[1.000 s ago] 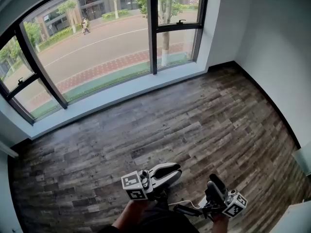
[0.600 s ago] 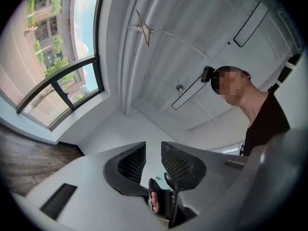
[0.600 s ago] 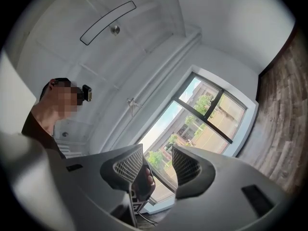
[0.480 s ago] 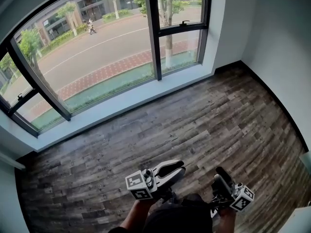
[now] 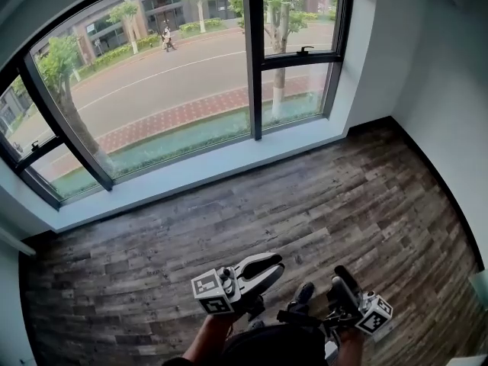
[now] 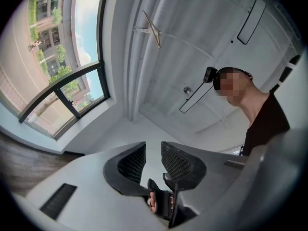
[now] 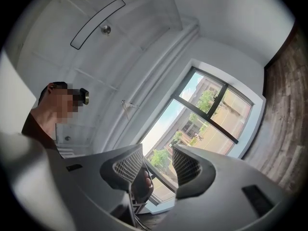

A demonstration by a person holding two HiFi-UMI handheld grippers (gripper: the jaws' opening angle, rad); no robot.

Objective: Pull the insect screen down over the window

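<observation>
1. Left gripper [image 6: 153,153]: the pads [image 6: 179,163] stand a narrow slit apart with nothing between them. Only white wall and ceiling lie beyond.
2. Right gripper [image 7: 158,160]: my jaws have just been opening. They are now fairly wide and empty, and the window [image 5: 175,82] shows through the gap.
3. Both grippers ride low in front of me over the wood floor [image 5: 305,197], well apart from the glass.
4. Change: the window fills more of the head view than a second ago, and the sill [image 5: 198,175] sits lower. I am walking up to it.
5. Insect screen: no view shows it. I judge it is rolled up at the window head, above the frame. The pull has not started; first I need to close in and reach up.
</observation>
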